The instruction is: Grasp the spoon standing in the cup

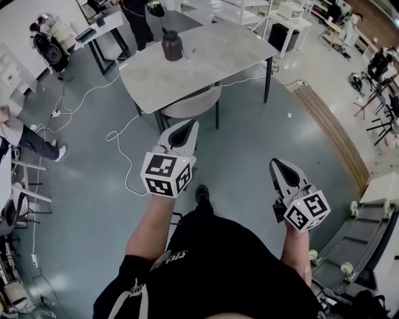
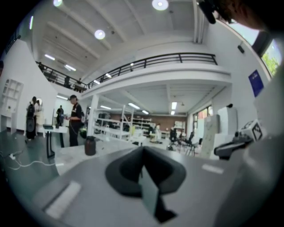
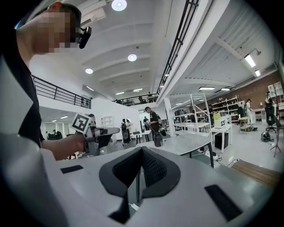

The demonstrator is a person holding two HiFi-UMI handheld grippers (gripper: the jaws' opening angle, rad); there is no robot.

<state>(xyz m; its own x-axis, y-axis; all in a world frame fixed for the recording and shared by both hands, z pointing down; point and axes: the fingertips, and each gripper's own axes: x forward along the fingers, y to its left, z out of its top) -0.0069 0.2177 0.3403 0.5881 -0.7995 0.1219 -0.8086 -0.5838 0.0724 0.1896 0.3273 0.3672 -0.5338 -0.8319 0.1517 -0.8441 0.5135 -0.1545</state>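
Note:
A dark brown cup [image 1: 172,47] stands near the far left edge of a grey table [image 1: 206,62], with a thin spoon handle [image 1: 164,31] sticking up out of it. The cup is small in the left gripper view [image 2: 90,145] and in the right gripper view [image 3: 157,138]. Both grippers hang over the floor, well short of the table. My left gripper [image 1: 189,124] [image 2: 143,150] has its jaws together and holds nothing. My right gripper [image 1: 276,163] [image 3: 142,150] is also shut and holds nothing.
A chair [image 1: 193,104] is tucked under the table's near side. Cables [image 1: 118,134] trail over the floor at the left. A person [image 1: 138,19] stands behind the table by another desk [image 1: 100,28]. A wooden platform edge [image 1: 333,134] runs along the right.

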